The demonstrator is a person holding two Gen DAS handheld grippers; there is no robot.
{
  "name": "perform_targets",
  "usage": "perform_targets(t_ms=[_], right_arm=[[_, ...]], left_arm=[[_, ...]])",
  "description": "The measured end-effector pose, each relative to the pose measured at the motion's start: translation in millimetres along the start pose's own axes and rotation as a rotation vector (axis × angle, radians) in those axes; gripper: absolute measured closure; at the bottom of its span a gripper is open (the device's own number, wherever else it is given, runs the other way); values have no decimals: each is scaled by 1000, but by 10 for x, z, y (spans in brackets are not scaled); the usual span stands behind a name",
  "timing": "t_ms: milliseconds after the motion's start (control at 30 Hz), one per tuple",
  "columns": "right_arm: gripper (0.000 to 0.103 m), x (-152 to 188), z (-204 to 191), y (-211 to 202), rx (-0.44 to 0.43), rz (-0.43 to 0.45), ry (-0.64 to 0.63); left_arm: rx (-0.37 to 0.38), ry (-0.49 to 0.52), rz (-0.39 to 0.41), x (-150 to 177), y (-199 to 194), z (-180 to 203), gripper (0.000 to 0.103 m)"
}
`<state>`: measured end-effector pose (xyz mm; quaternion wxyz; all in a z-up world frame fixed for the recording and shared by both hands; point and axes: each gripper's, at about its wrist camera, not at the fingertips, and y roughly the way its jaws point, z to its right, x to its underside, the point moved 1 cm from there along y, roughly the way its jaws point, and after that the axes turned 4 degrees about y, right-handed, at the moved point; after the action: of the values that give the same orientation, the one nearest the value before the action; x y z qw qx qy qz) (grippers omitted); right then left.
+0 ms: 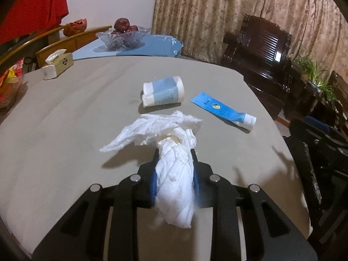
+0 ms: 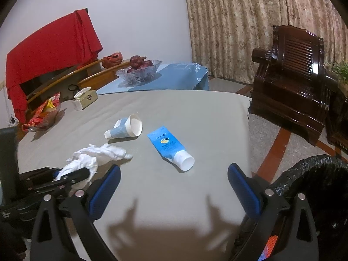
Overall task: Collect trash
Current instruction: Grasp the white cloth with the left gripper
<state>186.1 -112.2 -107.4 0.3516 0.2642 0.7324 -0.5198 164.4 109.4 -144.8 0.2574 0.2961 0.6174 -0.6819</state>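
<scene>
My left gripper [image 1: 174, 152] is shut on a crumpled white tissue [image 1: 174, 143] and holds it just above the grey table [image 1: 65, 119]. The tissue [image 2: 97, 154] and the left gripper [image 2: 74, 175] also show at the left of the right wrist view. A crushed blue-and-white paper cup [image 1: 163, 92] lies on its side beyond the tissue; it shows too in the right wrist view [image 2: 125, 128]. A blue tube [image 1: 224, 109] with a white cap lies to its right, also in the right wrist view [image 2: 170, 148]. My right gripper [image 2: 174, 174] is open and empty, near the tube.
A bin lined with a black bag [image 2: 317, 180] stands off the table's right edge. A tissue box [image 1: 57, 64], a snack bowl [image 2: 42, 117] and a glass fruit bowl [image 1: 121, 35] stand at the far left. A dark wooden armchair [image 2: 295, 82] stands at the right.
</scene>
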Motion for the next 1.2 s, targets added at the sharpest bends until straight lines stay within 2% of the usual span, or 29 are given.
perform_targets(t_ms=[333,433,567,700,900,1200], right_arm=[[6,39,-194,31,-27,-19,-28],[6,65,-235,63,-30,-32,-35],[6,79,-260,84,-28,-38,-40],[6,66,-266,96,-30,-39,-39],[6,75,-333,171,-45,-47,-40],[6,110,-753,378,-124,-70,-57]], left_arm=[[-1,4,-15,159,-66,-199,79],[2,-3,15,167,-107,-237,79],[43,0,103,64,-247,-228,79],[41,15,106,-14,-220,-175,79],[6,-5,96,4,-231,-258,79],[-102,-66,70,87,-269,-713,79]])
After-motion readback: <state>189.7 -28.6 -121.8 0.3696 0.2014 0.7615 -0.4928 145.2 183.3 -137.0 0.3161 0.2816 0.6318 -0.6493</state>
